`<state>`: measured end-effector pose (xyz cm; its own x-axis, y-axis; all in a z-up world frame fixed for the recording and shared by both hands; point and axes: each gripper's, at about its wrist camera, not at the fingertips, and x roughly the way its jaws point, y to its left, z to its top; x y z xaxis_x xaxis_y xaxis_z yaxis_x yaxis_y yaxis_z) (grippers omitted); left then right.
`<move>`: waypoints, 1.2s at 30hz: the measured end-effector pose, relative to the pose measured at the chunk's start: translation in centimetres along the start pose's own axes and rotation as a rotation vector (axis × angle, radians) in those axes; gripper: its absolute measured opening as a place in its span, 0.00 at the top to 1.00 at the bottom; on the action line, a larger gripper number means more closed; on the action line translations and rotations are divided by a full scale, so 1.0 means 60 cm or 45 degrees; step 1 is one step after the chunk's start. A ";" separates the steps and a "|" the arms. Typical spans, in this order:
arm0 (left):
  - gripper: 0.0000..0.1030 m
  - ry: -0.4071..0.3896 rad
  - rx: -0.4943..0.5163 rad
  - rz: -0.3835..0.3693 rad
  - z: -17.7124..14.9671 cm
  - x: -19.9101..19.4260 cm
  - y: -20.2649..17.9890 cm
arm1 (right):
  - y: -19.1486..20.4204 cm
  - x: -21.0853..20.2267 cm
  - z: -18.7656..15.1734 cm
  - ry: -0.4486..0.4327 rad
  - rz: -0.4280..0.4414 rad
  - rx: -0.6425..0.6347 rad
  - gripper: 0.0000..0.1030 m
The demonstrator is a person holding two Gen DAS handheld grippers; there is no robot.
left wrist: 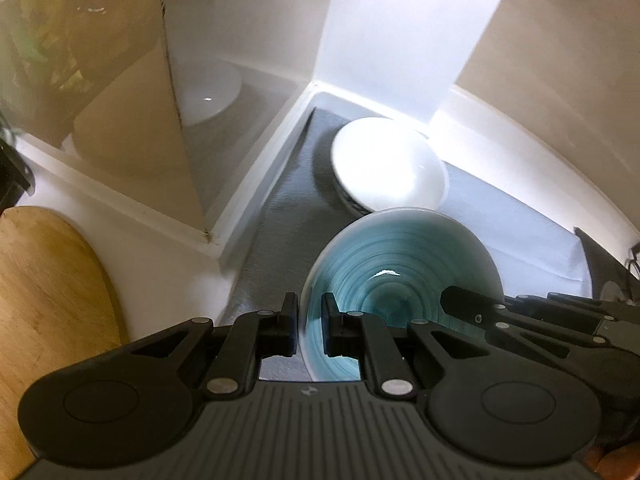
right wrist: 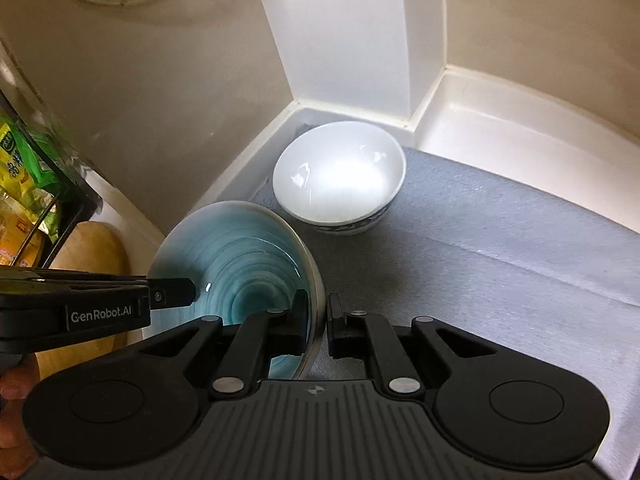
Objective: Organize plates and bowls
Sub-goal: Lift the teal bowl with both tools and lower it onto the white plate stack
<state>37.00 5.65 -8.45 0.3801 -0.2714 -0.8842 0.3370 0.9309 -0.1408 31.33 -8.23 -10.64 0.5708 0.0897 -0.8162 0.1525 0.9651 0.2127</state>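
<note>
Over the grey mat (right wrist: 500, 240) that lines this white corner, everything sits relative to the white bowl (right wrist: 340, 176): it stands upright on the mat, back against the corner. Just in front of it I've got the teal bowl (right wrist: 240, 256) up off the mat, tilted. My left gripper (left wrist: 310, 330) pinches one side of its rim, my right gripper (right wrist: 318, 326) pinches the opposite side, both sets of fingers clamped tight on it.
</note>
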 end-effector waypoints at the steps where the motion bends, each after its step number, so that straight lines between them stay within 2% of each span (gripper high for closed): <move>1: 0.89 -0.001 0.008 -0.007 -0.001 -0.003 -0.004 | -0.001 -0.008 -0.003 -0.006 -0.003 0.002 0.90; 8: 0.89 0.026 0.097 -0.039 -0.031 -0.027 -0.030 | -0.008 -0.048 -0.037 -0.006 -0.025 0.033 0.90; 21: 0.89 0.205 0.204 -0.063 -0.115 -0.016 -0.050 | -0.012 -0.073 -0.130 0.101 -0.041 0.095 0.89; 25: 0.89 0.240 0.213 -0.065 -0.128 -0.010 -0.050 | -0.011 -0.073 -0.140 0.113 -0.044 0.095 0.89; 36: 0.89 0.257 0.222 -0.068 -0.132 -0.008 -0.049 | -0.016 -0.061 -0.153 0.141 -0.045 0.107 0.90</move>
<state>28.99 5.00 -11.15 0.1844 -0.2482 -0.9510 0.5019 0.8557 -0.1260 21.71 -7.24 -12.80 0.4721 0.0875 -0.8772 0.2406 0.9445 0.2237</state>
